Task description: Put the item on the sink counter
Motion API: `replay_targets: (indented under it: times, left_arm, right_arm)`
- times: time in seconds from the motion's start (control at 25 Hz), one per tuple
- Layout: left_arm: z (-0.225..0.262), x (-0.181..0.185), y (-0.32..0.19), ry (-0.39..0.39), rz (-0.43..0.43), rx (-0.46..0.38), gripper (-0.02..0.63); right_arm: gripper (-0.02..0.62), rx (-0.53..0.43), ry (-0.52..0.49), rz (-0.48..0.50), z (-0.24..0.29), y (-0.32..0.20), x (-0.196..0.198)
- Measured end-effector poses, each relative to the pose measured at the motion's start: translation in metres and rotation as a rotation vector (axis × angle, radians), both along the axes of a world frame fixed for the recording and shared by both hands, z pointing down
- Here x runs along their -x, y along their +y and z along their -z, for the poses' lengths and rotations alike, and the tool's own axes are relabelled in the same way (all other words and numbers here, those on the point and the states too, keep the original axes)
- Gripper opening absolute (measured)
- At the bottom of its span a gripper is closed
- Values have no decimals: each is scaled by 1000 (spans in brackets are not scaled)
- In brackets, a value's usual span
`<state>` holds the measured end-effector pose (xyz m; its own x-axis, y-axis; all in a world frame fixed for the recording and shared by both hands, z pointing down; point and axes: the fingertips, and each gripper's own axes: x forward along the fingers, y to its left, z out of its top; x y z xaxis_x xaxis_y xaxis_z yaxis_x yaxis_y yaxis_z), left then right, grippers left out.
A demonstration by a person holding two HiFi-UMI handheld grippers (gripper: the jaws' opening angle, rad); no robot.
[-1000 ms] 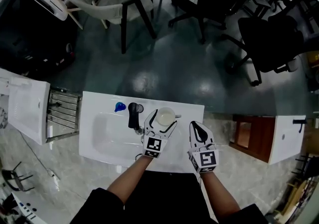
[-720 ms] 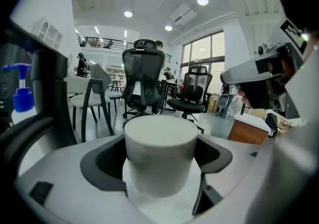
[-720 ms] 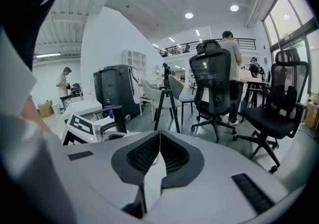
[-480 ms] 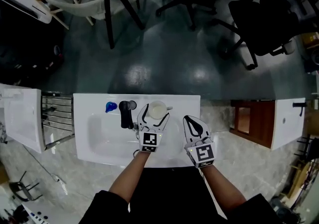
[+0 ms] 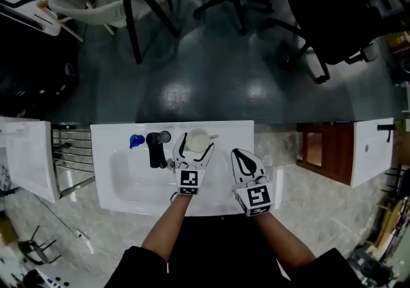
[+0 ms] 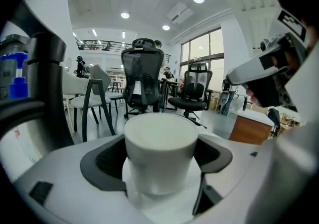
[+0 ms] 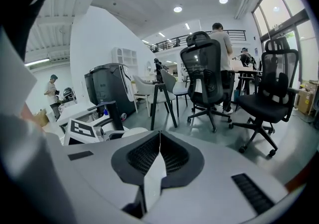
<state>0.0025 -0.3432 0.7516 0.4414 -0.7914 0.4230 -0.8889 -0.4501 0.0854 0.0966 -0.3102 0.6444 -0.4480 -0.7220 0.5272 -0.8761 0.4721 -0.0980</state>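
White ceramic mug clamped in the left gripper on the white sink counter.
The mug stands upright just right of the black faucet, both jaw pads against its sides. Further right of the faucet, the right gripper hangs over the counter, jaws together and empty.

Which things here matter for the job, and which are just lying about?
Job: white cup, left gripper closed on it, sink counter.
Lying about: black faucet, blue pump bottle, right gripper (shut, empty), office chairs.
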Motion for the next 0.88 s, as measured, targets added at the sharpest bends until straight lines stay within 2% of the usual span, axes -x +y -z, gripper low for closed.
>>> replay_targets:
  times: [0.28,0.48,0.64,0.88]
  left_arm:
    - [1,-3,-2,0,-31,-50,399]
    - [0,-3,-1,-3,-39,-11,402]
    - [-2,-1,-1,24,-31,-3,415]
    - [-4,1,3,17,-40,-8,426]
  right_arm:
    - [32,-2,13,-26,3,-13,-8]
    - [32,-8,31,-28,-1,-14,-15]
    - [32,-6,33,-27,2,-10,-10]
    - [32,-19,14,1,4,3,-3]
